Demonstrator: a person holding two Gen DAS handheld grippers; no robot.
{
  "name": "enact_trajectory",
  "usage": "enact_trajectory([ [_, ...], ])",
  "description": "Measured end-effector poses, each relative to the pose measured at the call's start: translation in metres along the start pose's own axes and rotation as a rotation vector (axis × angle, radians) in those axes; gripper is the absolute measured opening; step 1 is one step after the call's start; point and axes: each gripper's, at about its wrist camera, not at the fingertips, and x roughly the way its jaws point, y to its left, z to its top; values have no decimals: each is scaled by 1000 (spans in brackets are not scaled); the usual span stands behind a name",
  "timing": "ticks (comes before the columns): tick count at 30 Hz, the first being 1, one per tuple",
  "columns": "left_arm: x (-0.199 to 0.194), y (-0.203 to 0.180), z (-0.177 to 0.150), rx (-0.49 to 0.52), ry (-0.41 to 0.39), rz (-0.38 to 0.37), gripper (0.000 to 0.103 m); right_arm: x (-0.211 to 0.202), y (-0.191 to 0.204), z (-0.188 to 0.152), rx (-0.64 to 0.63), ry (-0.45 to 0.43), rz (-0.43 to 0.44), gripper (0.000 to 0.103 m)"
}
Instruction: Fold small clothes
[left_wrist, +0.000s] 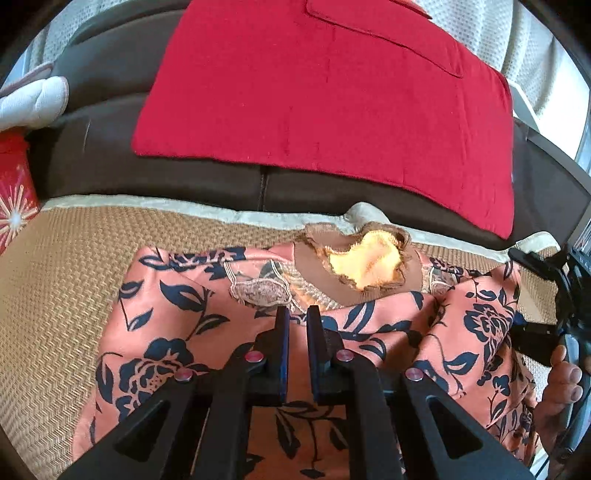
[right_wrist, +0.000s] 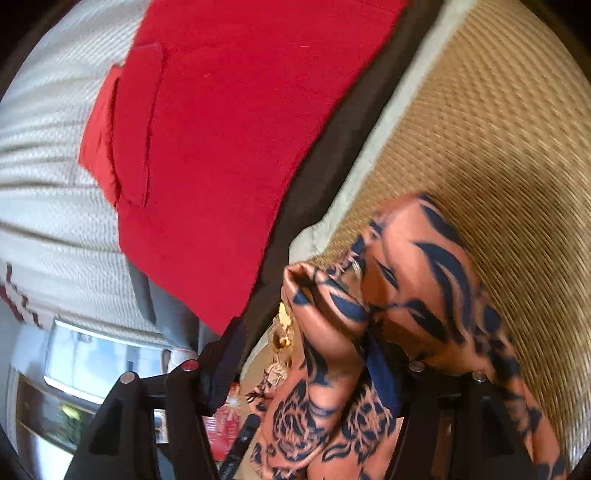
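A peach garment with a navy flower print lies spread on a woven straw mat. Its brown neckline with yellow lining faces away from me. My left gripper points down at the middle of the garment, just below the embroidered collar, and is shut on a fold of the cloth. At the right edge of the left wrist view, a hand holds my right gripper by the garment's side. In the blurred right wrist view, the right gripper stands open. A bunch of the garment hangs between its jaws and drapes over the right finger.
A red cloth lies flat on a dark brown sofa beyond the mat's pale border. A red patterned box and a white cushion sit at the far left. White knit fabric hangs behind.
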Motion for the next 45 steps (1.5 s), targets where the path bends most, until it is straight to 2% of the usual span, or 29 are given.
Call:
enact_trajectory([
  [2,-6,-2,0,23,-19,23,9,5,12,-2,-26,17,64,67],
  [4,-7,1,1,32,-33,58,9,5,37,-6,-56,42,275,67],
  [5,-9,5,1,24,-37,73,9,2,48,-8,-81,49,355,67],
  [6,-11,11,2,9,-40,79,9,-3,61,-10,-122,36,400,68],
  [8,-13,18,1,-3,-39,78,9,-9,72,-15,-198,-4,341,75],
  [9,-14,20,1,3,-39,87,9,-5,70,-15,-216,-6,245,75],
  [13,-19,21,-3,31,-29,78,9,12,49,-12,-180,22,-12,75],
  [15,-23,18,-5,52,-18,42,9,12,43,-11,-210,5,-127,75],
  [17,-27,15,-7,83,-8,27,12,9,44,-11,-238,-6,-185,75],
  [18,-30,16,-8,91,-8,30,23,9,45,-10,-254,2,-203,75],
  [19,-31,18,-9,96,-11,42,39,9,42,-9,-259,11,-206,75],
  [21,-31,29,-9,88,-21,111,53,10,36,-8,-261,33,-230,74],
  [22,-31,36,-9,76,-22,146,53,17,32,-9,-261,52,-261,73],
  [23,-30,46,-8,56,-22,179,53,22,27,-10,-254,68,-276,62],
  [24,-28,58,-7,28,-17,207,53,33,22,-9,-241,91,-291,29],
  [25,-25,71,-8,-3,-2,246,53,43,18,-11,-232,115,-315,17],
  [28,-12,98,-12,-55,56,375,50,46,32,-16,-262,92,-287,13],
  [29,-9,108,-14,-80,74,405,48,39,49,-20,-287,75,-229,12],
  [30,-6,112,-15,-96,81,406,48,30,61,-24,-301,64,-182,12],
  [33,-8,109,-16,-75,71,416,47,-15,104,-35,-324,7,25,12],
  [35,-7,101,-18,-23,68,448,47,-39,118,-36,-326,-30,70,12],
  [39,-4,97,-20,-10,80,476,47,-85,121,-35,-220,-105,14,16],
  [40,-3,98,-20,-8,86,491,47,-100,119,-33,-202,-147,-13,17],
  [41,-1,101,-22,-11,100,511,47,-113,120,-30,-207,-200,-42,17],
  [43,4,107,-23,-35,116,512,46,-146,123,-30,-245,-373,-90,19],
  [44,5,106,-23,-46,108,511,46,-156,125,-31,-258,-418,-108,30],
  [45,-1,108,-24,-42,109,518,46,-156,126,-30,-280,-427,-137,61],
])
